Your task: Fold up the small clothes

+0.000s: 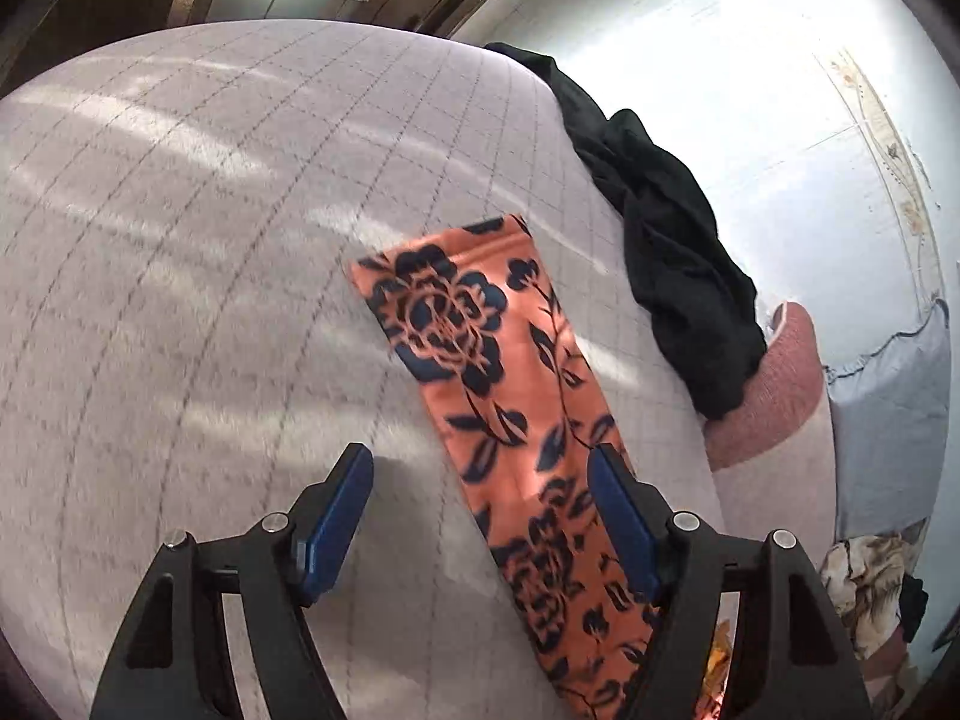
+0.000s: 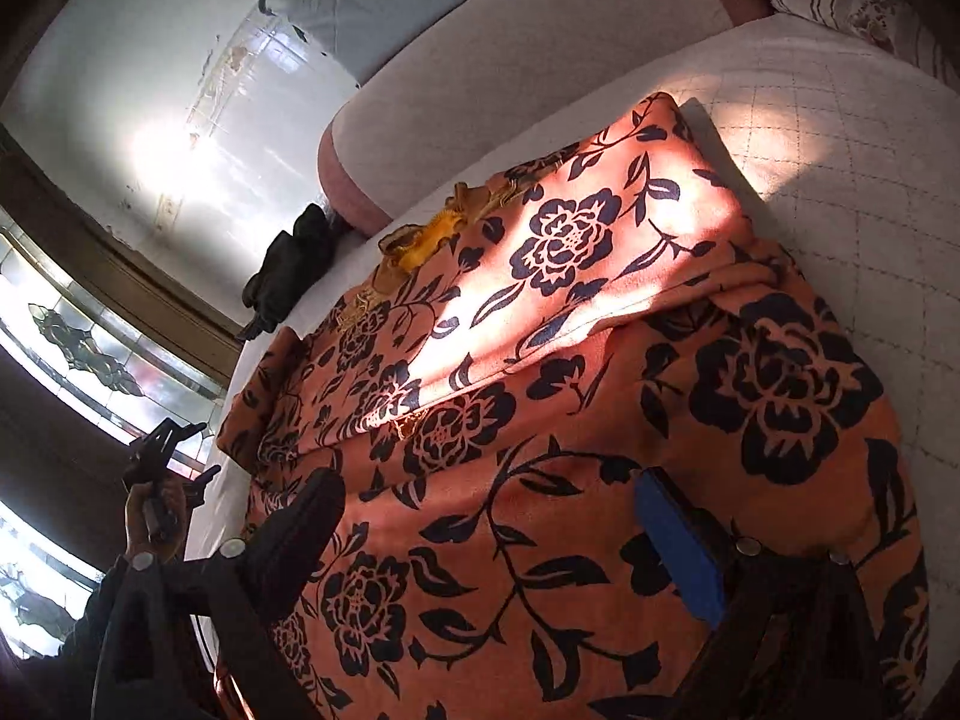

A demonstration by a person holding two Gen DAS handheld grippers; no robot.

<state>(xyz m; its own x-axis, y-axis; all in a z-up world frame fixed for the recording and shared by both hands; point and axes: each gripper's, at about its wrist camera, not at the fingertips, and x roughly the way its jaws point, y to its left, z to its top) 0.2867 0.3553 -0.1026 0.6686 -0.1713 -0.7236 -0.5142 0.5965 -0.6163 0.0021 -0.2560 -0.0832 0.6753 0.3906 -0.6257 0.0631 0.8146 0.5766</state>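
An orange garment with dark blue flowers (image 1: pixel 510 396) lies on the pale quilted bed (image 1: pixel 210 240); a long strip of it runs under my left gripper (image 1: pixel 480 462), which is open and empty just above it. In the right wrist view the same garment (image 2: pixel 540 390) lies partly folded, one layer turned over the rest, with a yellow trim (image 2: pixel 438 228) at its far edge. My right gripper (image 2: pixel 498 492) is open right above the cloth, holding nothing. The left gripper (image 2: pixel 174 456) shows at the far left, held in a hand.
A black garment (image 1: pixel 672 240) lies crumpled at the bed's right edge, also in the right wrist view (image 2: pixel 294 264). A pink-edged cushion (image 1: pixel 774 384), a grey pillow (image 1: pixel 888 408) and a patterned blanket (image 1: pixel 864 588) lie beside it. A white tiled floor (image 1: pixel 720 72) lies beyond.
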